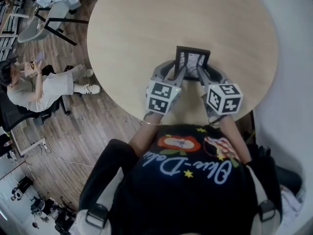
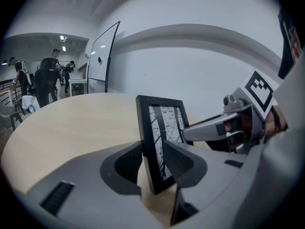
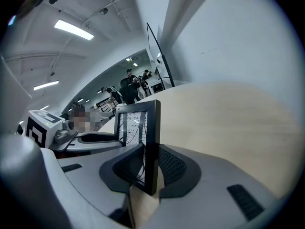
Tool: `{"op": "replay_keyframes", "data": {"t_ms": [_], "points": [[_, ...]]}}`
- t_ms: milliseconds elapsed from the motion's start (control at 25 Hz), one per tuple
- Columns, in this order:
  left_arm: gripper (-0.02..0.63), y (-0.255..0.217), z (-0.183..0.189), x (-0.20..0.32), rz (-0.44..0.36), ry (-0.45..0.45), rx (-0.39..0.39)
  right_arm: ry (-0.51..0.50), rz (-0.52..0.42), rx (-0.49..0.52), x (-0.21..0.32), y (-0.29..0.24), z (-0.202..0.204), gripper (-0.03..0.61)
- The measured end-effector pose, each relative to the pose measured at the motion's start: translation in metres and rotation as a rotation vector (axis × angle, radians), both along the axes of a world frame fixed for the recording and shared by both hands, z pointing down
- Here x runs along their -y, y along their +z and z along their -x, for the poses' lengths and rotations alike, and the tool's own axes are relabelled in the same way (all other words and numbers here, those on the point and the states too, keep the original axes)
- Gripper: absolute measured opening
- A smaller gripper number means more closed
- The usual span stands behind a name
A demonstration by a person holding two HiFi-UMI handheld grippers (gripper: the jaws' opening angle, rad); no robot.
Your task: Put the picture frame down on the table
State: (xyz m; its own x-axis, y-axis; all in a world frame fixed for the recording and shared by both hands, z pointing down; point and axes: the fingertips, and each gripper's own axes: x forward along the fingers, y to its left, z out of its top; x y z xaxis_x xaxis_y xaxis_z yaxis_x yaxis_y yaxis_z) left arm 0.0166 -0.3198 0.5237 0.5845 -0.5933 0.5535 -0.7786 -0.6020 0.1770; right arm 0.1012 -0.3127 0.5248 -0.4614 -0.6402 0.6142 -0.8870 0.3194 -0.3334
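1. The picture frame (image 1: 193, 61) stands upright and tilted slightly back over the near edge of the round, light-wood counter (image 1: 146, 28). It is held from both sides. No view shows whether its lower edge touches the wood.
2. The left gripper (image 1: 179, 72) is clenched on the frame's left side. In the left gripper view its ribbed pads (image 2: 174, 159) press the front and back faces near the bottom corner.
3. The right gripper (image 1: 201, 75) clamps the frame's opposite side the same way, one pad on each face, low on the black border.
4. The two grippers face each other across the frame, and each shows in the other's view.
5. Off the counter, a seated person (image 1: 34, 84) is on an office chair on the wooden floor (image 1: 88, 126), well apart from the frame.
6. A grey chair (image 1: 41, 26) stands further back beside the counter's edge.
7. Beyond the counter's far rim are a whiteboard (image 2: 102, 56) against the white wall and several standing people (image 2: 47, 78).
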Motion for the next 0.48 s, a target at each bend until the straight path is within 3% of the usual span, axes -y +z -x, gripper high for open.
{"op": "replay_keyframes", "data": {"t_ms": [480], "points": [[0.127, 0.012, 0.003, 0.014, 0.036, -0.038, -0.024, -0.001, -0.008, -0.058, 0.017, 0.007, 0.004, 0.081]]}}
